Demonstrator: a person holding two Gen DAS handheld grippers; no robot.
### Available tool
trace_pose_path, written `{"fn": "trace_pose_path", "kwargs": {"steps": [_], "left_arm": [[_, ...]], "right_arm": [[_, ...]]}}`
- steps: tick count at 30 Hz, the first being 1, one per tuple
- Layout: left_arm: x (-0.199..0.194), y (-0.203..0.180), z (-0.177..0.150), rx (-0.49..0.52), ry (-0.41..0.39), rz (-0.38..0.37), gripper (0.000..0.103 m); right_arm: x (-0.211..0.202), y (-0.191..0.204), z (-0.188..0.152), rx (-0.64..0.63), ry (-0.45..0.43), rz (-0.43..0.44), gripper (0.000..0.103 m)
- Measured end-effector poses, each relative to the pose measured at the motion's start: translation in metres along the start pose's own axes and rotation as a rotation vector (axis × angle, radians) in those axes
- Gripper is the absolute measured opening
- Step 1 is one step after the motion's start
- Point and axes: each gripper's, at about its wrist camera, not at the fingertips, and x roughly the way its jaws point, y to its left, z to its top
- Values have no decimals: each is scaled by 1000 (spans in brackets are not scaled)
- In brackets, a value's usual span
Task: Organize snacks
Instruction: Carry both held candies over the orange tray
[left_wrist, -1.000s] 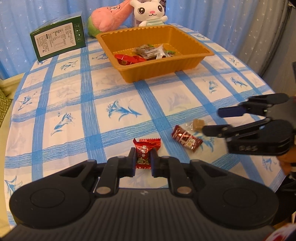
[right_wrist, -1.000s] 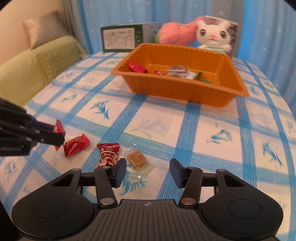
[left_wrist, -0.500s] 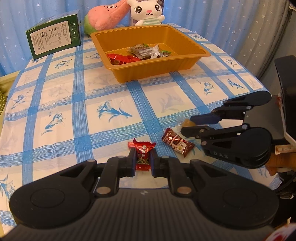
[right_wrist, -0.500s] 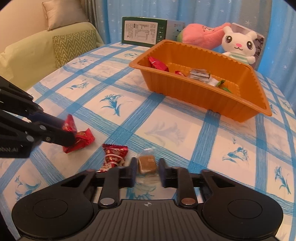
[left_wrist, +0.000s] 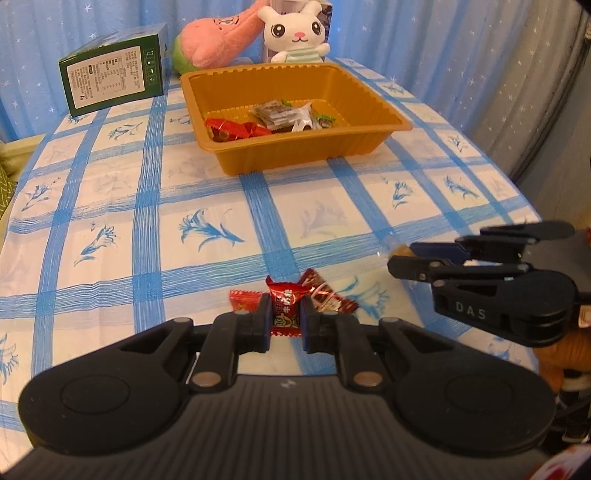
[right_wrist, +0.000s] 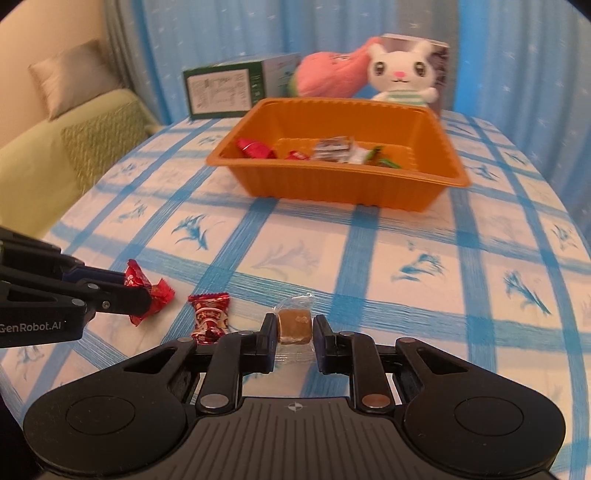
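My left gripper (left_wrist: 284, 307) is shut on a red wrapped candy (left_wrist: 283, 319) low over the blue-checked tablecloth. In the right wrist view the left gripper (right_wrist: 136, 288) comes in from the left with that red candy (right_wrist: 159, 295) in its tips. My right gripper (right_wrist: 294, 325) is shut on a brown caramel in clear wrap (right_wrist: 293, 322); in the left wrist view the right gripper (left_wrist: 402, 256) enters from the right. A dark red candy (right_wrist: 210, 317) lies on the cloth between the two grippers. The orange tray (left_wrist: 295, 155) farther back holds several wrapped snacks.
Behind the tray stand a green box (left_wrist: 114, 81), a pink plush (left_wrist: 218, 40) and a white bunny plush (left_wrist: 295, 33). Blue curtains close the back. A green sofa with a cushion (right_wrist: 66, 77) is beyond the table's left edge. A person's hand (left_wrist: 565, 354) holds the right gripper.
The right gripper, open beside the caramel a second ago, has closed on it. The left gripper has stayed shut on the red candy. Both views have shifted slightly.
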Motion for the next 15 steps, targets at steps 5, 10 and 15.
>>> {"fn": "trace_pose_path", "kwargs": {"steps": [5, 10, 15], "left_arm": [[-9, -9, 5, -26, -19, 0, 13], [-17, -16, 10, -39, -33, 3, 13], [-24, -22, 14, -40, -46, 8, 13]], "right_arm": [[-16, -5, 0, 37, -11, -12, 21], [-29, -8, 3, 50, -28, -17, 21], [-40, -8, 6, 57, -49, -19, 21]]}}
